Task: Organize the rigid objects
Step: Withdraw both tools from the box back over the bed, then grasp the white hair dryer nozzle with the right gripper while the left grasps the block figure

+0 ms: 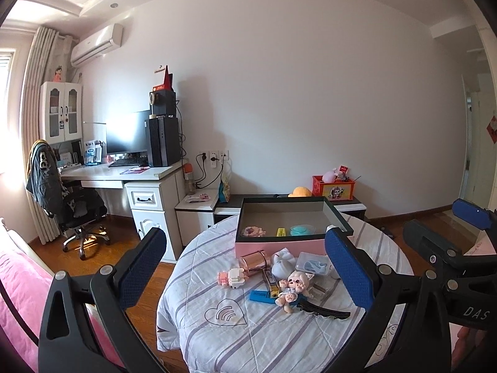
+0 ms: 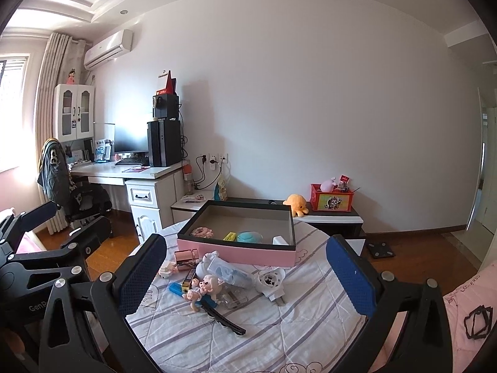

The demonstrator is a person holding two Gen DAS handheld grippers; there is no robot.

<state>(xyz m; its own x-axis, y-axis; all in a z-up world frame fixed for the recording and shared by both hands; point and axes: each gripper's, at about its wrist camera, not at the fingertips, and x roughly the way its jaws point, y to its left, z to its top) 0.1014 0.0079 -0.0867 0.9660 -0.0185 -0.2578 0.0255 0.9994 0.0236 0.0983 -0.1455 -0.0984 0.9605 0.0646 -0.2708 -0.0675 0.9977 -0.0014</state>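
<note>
The loose pieces, among them the small doll point(image 1: 293, 286), the black hair clip point(image 1: 323, 310) and the rose-gold cup point(image 1: 254, 261), lie heaped on the quilted desk point(image 1: 217, 342) just in front of the pink box point(image 1: 279, 245). Best take one outlying piece, such as the hair clip, across its narrow width. Left gripper point(image 1: 245, 267) and right gripper point(image 2: 245, 273) both hover spread wide and empty, level, above the near edge, facing the pink box

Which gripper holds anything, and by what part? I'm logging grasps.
Neither. The left gripper and right gripper are both open and empty above the striped cloth-covered table.
</note>
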